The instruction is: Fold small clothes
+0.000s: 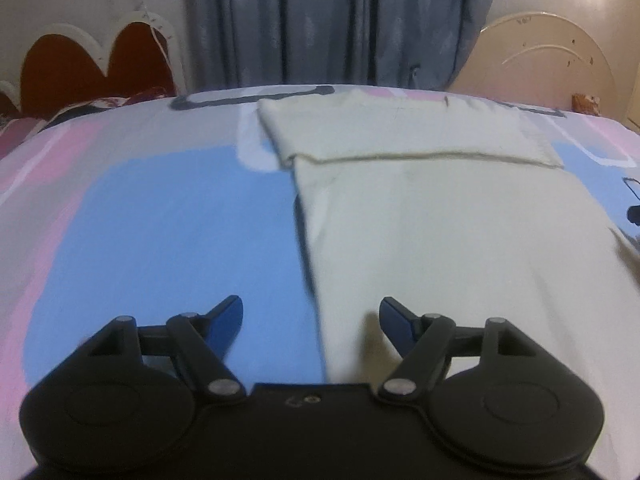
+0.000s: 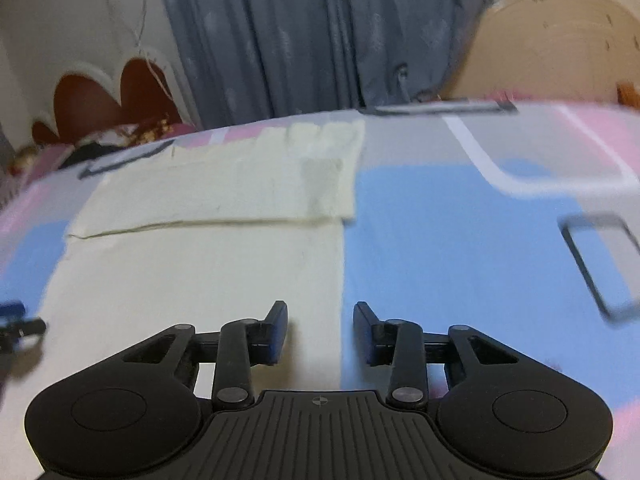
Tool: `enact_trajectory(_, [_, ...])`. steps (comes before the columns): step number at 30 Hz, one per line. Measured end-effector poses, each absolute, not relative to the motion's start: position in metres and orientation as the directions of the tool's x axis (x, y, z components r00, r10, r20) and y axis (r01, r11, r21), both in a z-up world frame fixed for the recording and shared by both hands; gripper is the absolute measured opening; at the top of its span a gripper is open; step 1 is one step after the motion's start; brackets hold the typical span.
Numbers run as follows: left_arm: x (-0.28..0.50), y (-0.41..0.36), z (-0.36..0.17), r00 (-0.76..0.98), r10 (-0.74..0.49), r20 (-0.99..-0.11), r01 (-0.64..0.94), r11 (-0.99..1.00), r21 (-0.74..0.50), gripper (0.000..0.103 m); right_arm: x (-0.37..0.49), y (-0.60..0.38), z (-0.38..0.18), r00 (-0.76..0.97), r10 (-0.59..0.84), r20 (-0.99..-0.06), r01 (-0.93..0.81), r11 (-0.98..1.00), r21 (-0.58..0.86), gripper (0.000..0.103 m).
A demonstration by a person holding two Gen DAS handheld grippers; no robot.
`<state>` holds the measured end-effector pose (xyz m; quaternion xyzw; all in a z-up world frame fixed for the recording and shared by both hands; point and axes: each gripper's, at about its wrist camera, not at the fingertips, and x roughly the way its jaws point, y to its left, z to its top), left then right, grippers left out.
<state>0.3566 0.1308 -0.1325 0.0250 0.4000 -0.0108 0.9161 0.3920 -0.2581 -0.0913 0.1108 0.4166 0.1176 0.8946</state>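
Cloth (image 1: 440,240), cream and flat on the bed (image 1: 168,216), has its far part folded over. Left gripper (image 1: 311,316) has wide, empty jaws; right gripper (image 2: 320,328) has half-open, empty jaws. Next fold probably needs the near corners.

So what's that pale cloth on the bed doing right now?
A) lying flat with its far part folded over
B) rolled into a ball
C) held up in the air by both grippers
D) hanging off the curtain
A: the pale cloth lies flat on the bedsheet, a folded layer's edge crossing its far part, and neither gripper holds it.
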Motion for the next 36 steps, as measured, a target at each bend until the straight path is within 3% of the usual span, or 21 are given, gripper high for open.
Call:
enact_trajectory(7, [0.275, 0.133, -0.132, 0.654, 0.007, -0.757, 0.003, 1.000, 0.012, 0.073, 0.314, -0.287, -0.098, 0.556, 0.407, -0.725, -0.066, 0.891, 0.450, 0.038])
enact_trajectory(24, [0.204, 0.130, -0.135, 0.636, -0.234, -0.735, -0.033, 0.944, -0.329, 0.069, 0.222, -0.320, -0.111, 0.512, 0.508, -0.693, -0.019, 0.813, 0.582, 0.038])
enact_trajectory(27, [0.199, 0.128, -0.137, 0.637, -0.254, -0.727, -0.041, 0.932, -0.361, 0.066, 0.217, -0.320, -0.114, 0.501, 0.544, -0.673, -0.016, 0.783, 0.622, 0.038])
enact_trajectory(31, [0.198, 0.135, -0.140, 0.643, -0.287, -0.710, -0.076, 0.899, -0.432, 0.048, 0.214, -0.320, -0.117, 0.489, 0.578, -0.653, -0.003, 0.750, 0.661, 0.038])
enact_trajectory(36, [0.201, 0.143, -0.145, 0.635, -0.364, -0.681, -0.105, 0.833, -0.543, 0.048, 0.219, -0.307, -0.117, 0.460, 0.623, -0.633, -0.025, 0.721, 0.692, 0.037])
